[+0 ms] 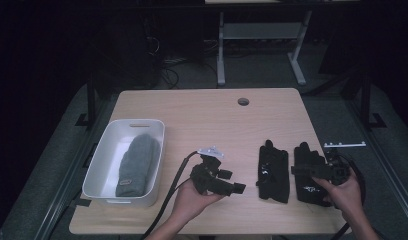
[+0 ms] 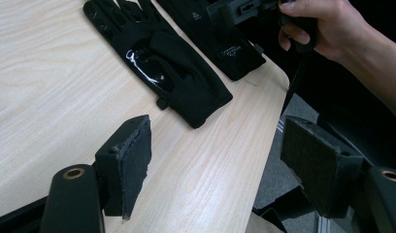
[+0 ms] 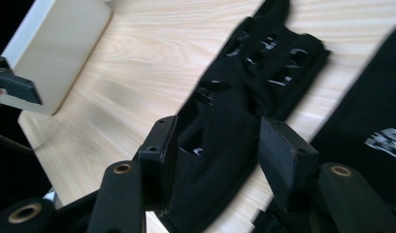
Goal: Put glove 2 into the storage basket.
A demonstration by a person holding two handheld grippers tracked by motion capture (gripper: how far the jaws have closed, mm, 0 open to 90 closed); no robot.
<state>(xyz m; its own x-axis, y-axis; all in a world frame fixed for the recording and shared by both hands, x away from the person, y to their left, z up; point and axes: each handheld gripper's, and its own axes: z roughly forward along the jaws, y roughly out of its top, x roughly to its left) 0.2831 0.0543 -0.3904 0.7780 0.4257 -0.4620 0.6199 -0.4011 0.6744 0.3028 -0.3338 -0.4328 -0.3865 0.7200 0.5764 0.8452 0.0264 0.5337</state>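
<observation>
Two black gloves lie flat side by side at the table's front right: the left glove (image 1: pixel 273 172) (image 2: pixel 162 63) (image 3: pixel 244 87) and the right glove (image 1: pixel 307 192) (image 2: pixel 220 39) (image 3: pixel 375 121), which bears a small white logo. My left gripper (image 1: pixel 236 188) (image 2: pixel 220 141) hangs open over the wood near the front edge, pointing toward the gloves, nothing between its pads. My right gripper (image 1: pixel 298 170) (image 3: pixel 218 141) stands open just above the left glove's cuff end, which shows between its jaws. I cannot see the pads pressing on it.
A white bin (image 1: pixel 104 150) (image 3: pixel 55 48) at the table's left holds a grey knit beanie (image 1: pixel 137 165). The wooden table (image 1: pixel 202 115) has a round cable hole (image 1: pixel 243 101) at the back. A small white bar (image 1: pixel 344 144) sits past the right edge.
</observation>
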